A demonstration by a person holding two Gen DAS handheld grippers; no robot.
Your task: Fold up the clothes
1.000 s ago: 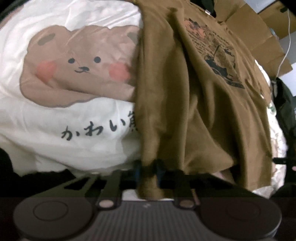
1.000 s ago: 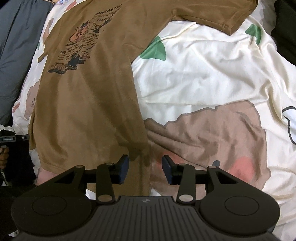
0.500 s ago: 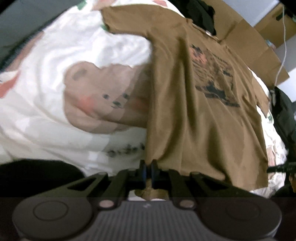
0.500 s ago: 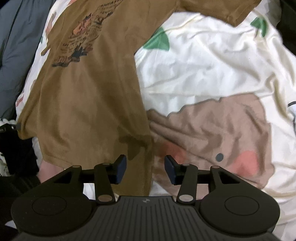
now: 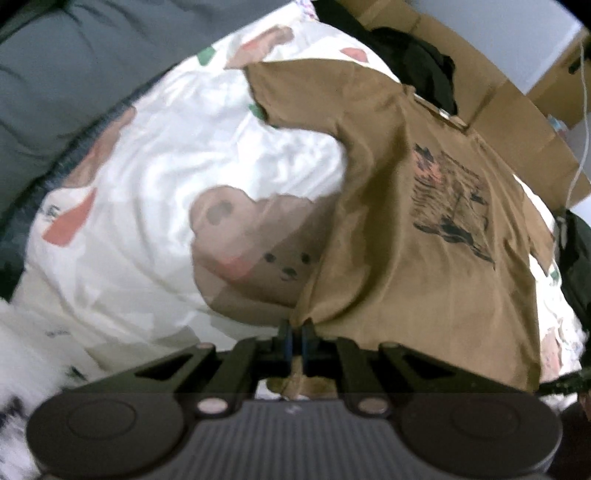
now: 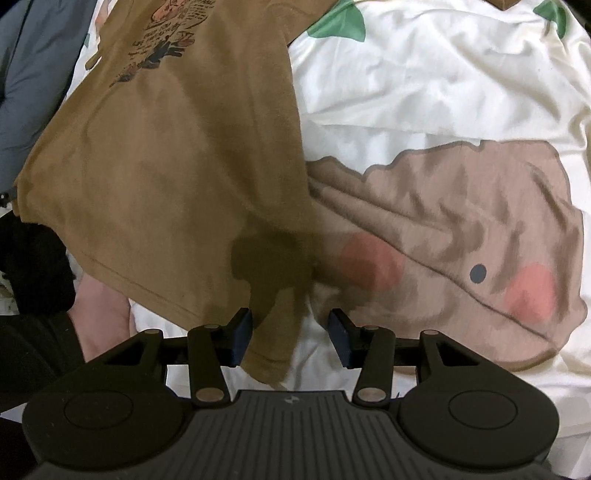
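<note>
One brown T-shirt (image 5: 424, 266), printed graphic face up, lies spread on one white bedcover (image 5: 155, 206) with cartoon bear prints; its hem points toward the cameras.

Left wrist view, left to right: one grey padded surface (image 5: 74, 66) along the upper left edge; one bear face (image 5: 255, 254) on the bedcover, partly covered by the shirt's lifted side; one left gripper (image 5: 295, 341), fingers pressed together and pinching the shirt's hem corner, the cloth drawn up into a ridge from that point; one short sleeve (image 5: 295, 88) stretched flat at the top; one dark garment (image 5: 417, 62) beyond the collar; flattened cardboard (image 5: 517, 122) at upper right, count unclear.

Right wrist view, left to right: one grey-blue cloth (image 6: 33, 66) at the left edge; one shirt graphic (image 6: 162, 40); one right gripper (image 6: 291, 339), its fingers spread, having just opened a little wider, the other hem corner lying between them, against the left pad and clear of the right; one bear face (image 6: 461, 251) with two pink cheeks; two green leaf prints (image 6: 340, 22).
</note>
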